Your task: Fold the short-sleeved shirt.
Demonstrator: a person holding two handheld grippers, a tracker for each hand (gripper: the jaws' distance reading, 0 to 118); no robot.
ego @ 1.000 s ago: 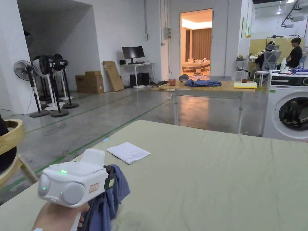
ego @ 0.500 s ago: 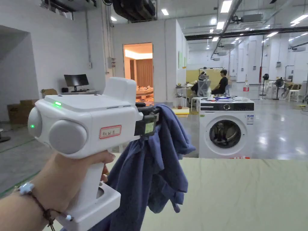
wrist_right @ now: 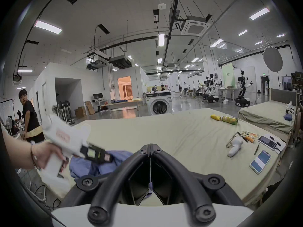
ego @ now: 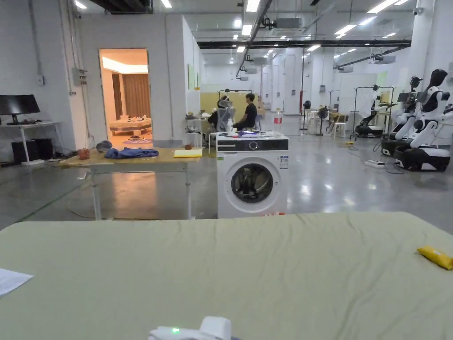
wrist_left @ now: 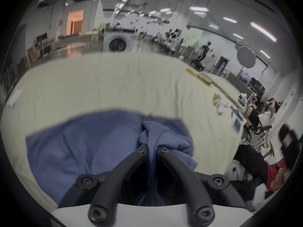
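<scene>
head view: pale green bed (ego: 265, 274) runs edge to edge; white top of one tongs unit pokes up at the near edge, jaws hidden.
left gripper view: left tongs (wrist_left: 152, 149) pinch a bunched fold of the blue shirt (wrist_left: 85, 145); the rest spreads on the bed, near side.
right gripper view: right tongs (wrist_right: 150, 146) closed on nothing, jaw tips touching; shirt lies near left under the left tongs.

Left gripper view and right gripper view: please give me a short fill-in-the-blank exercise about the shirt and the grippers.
1. The left gripper is shut on the ____ shirt.
2. The right gripper has its jaws ____, with nothing between them.
3. The shirt lies partly on the pale green ____.

Missing words: blue; shut; bed.
</scene>
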